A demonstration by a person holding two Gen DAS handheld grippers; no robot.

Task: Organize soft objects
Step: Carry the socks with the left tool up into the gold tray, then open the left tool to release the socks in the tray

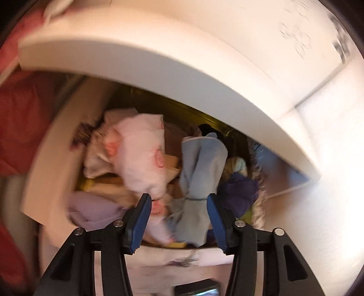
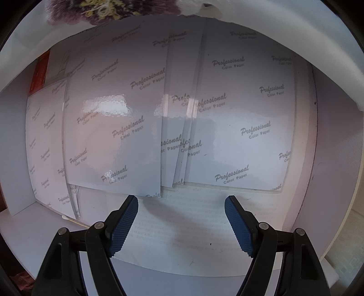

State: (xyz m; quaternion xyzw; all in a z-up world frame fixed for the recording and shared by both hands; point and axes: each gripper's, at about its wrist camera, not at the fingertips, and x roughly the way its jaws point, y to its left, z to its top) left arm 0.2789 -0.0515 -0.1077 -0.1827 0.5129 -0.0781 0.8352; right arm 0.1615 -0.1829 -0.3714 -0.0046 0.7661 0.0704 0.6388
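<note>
In the left wrist view a heap of soft cloths fills a white compartment (image 1: 45,164) under a white board (image 1: 159,59). A white-pink cloth with pink rings (image 1: 141,154) lies at the left of the heap. A light blue cloth (image 1: 200,173) lies in the middle, a lilac one (image 1: 91,211) at the near left and a dark purple one (image 1: 241,189) at the right. My left gripper (image 1: 178,200) is open over the heap; the blue cloth lies between its jaws, beside the right pad, unpressed. My right gripper (image 2: 181,201) hangs open and empty over glossy white sheets (image 2: 141,113).
Red fabric (image 1: 22,125) lies outside the compartment at the left. The sheets, printed "Professional Color Paper", overlap inside a white box whose wall (image 2: 329,159) rises at the right. A purple and yellow knitted piece (image 2: 109,9) shows at the top edge. The left view is motion-blurred.
</note>
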